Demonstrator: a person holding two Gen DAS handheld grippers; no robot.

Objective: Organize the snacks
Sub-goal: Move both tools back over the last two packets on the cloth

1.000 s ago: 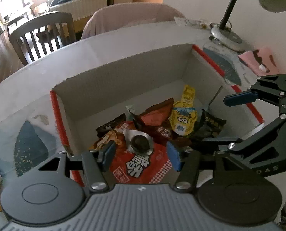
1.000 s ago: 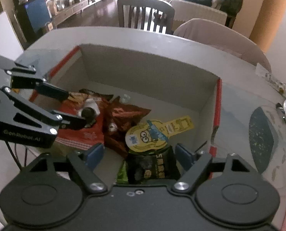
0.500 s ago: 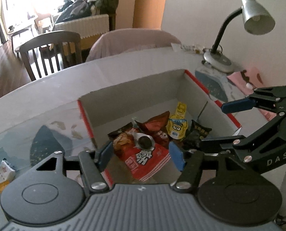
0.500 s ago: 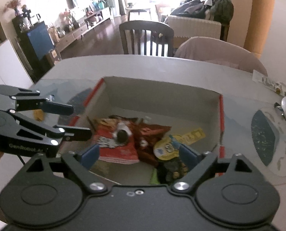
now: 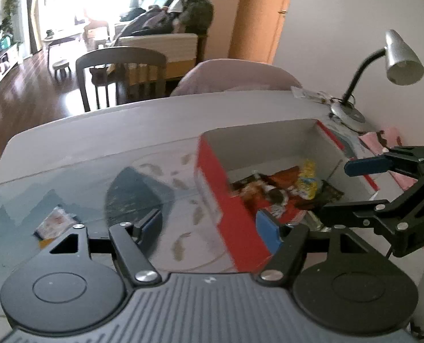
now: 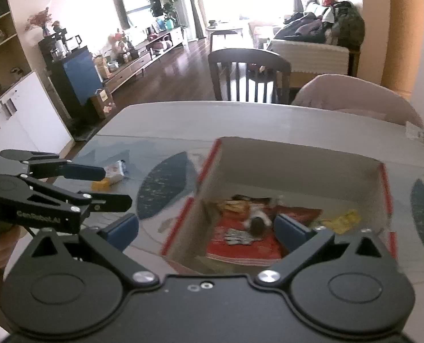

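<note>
An open cardboard box point(image 5: 269, 143) with red edges holds several snack packets, among them a big red one point(image 5: 290, 214) and a yellow one point(image 5: 307, 180). My left gripper point(image 5: 209, 228) hovers over the box's near left corner, its jaws opening with nothing between them. The right gripper point(image 5: 349, 190) shows at the right over the box. In the right wrist view the right gripper point(image 6: 207, 230) hangs above the box point(image 6: 297, 171), jaws opening wide and empty, with the red packet point(image 6: 240, 245) below. The left gripper point(image 6: 109, 187) is at the left.
A loose snack packet point(image 5: 55, 223) point(image 6: 115, 170) lies on the glass-topped table point(image 5: 97, 154) left of the box. A desk lamp point(image 5: 400, 60) stands at the back right. A wooden chair point(image 5: 120, 71) and a padded chair point(image 5: 235, 77) stand behind the table.
Both grippers have drawn back and up from inside the box. The left one has swung left toward the loose packet. Both pairs of jaws stand wider than before.
</note>
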